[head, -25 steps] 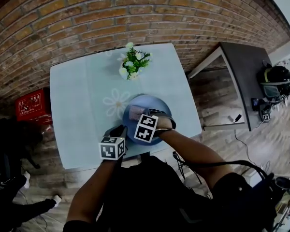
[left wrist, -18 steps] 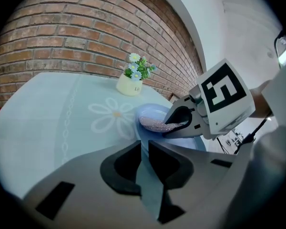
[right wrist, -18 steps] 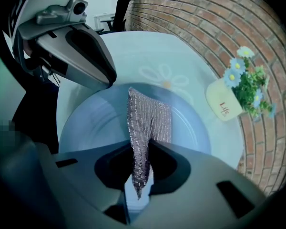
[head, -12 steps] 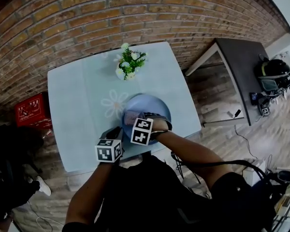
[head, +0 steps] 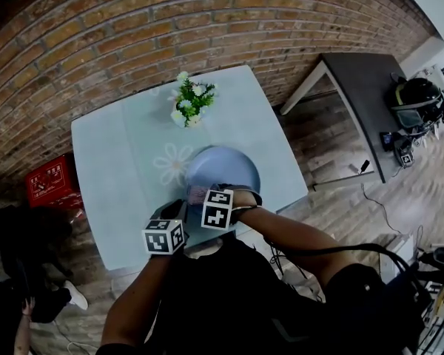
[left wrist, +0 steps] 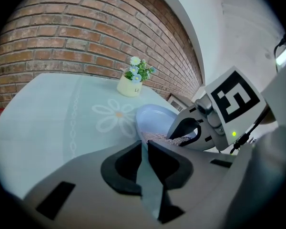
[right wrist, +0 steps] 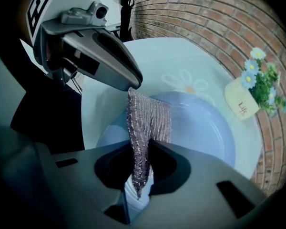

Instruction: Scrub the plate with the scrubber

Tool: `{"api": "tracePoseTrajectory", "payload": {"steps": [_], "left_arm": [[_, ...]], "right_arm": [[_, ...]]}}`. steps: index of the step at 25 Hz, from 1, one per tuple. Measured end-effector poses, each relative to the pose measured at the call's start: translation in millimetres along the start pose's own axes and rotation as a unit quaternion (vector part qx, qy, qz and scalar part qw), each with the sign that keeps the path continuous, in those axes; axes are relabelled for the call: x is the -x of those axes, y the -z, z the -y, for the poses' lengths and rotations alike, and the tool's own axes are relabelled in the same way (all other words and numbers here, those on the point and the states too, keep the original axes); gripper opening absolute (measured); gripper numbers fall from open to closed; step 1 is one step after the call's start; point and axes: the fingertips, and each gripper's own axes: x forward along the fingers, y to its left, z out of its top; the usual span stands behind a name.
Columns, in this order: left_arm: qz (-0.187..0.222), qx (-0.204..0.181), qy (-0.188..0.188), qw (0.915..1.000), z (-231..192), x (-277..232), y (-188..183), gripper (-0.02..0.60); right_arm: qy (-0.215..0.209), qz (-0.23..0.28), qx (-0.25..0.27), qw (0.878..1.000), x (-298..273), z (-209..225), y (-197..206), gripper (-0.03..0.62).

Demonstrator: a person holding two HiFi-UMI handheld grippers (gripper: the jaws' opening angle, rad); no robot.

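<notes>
Silvery mesh is what the right gripper (right wrist: pixel 140 147) has hold of: its jaws are clamped on one end of the scrubber (right wrist: pixel 150 116), which runs out from between the pads and widens into a folded flap just beyond them. That flap lies on, or barely above, the floor of the blue plate (right wrist: pixel 205 128); contact cannot be told for sure. Its far corner ends right at the tip of the left gripper (left wrist: pixel 144 142). That one's jaws have just been closing, and the plate's near rim runs lengthwise between them as a pale strip with no gap showing at either pad, so I read them as pinched on the rim. The rest of the plate opens out ahead of the left jaws and to their right. Under it is the pale table (head: pixel 111 154); a small flower pot (right wrist: pixel 240 101) stands well beyond both grippers, clear of the work.

The step in hand looks like the scrubbing itself. To do it well, press the right gripper straight down so the mesh flattens rather than drags by an edge, work in short overlapping circles from beside the left jaws toward the plate's far side, and keep the left pinch firm so the plate does not skate. The mesh is limp, so a deep bite on it matters, and strokes should stop short of the left tip.
</notes>
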Motion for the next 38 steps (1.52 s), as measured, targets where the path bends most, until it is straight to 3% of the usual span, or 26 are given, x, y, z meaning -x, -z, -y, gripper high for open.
{"api": "tracePoseTrajectory", "payload": {"steps": [11,15,19,24,33,38], "left_arm": [[0.004,-0.002,-0.003,1.0000,-4,2,-3,0.052],[0.011,0.000,-0.009,0.9999,-2,-1,-7,0.052],[0.019,0.009,-0.019,0.9996,2,-3,-6,0.052],[0.039,0.022,-0.017,0.9989,12,-7,-9,0.054],[0.048,0.040,-0.064,0.9960,8,-10,-3,0.054],[0.049,0.044,-0.086,0.9941,13,-13,7,0.054]], "right_arm": [[-0.048,-0.001,0.036,0.998,14,-23,16,0.071],[-0.001,0.046,0.039,0.998,39,17,11,0.069],[0.057,0.052,0.071,0.994,49,58,19,0.069],[0.147,0.046,0.160,0.975,49,92,19,0.069],[0.188,0.032,0.285,0.939,29,110,15,0.069],[0.156,0.006,0.304,0.940,13,100,30,0.071]]}}
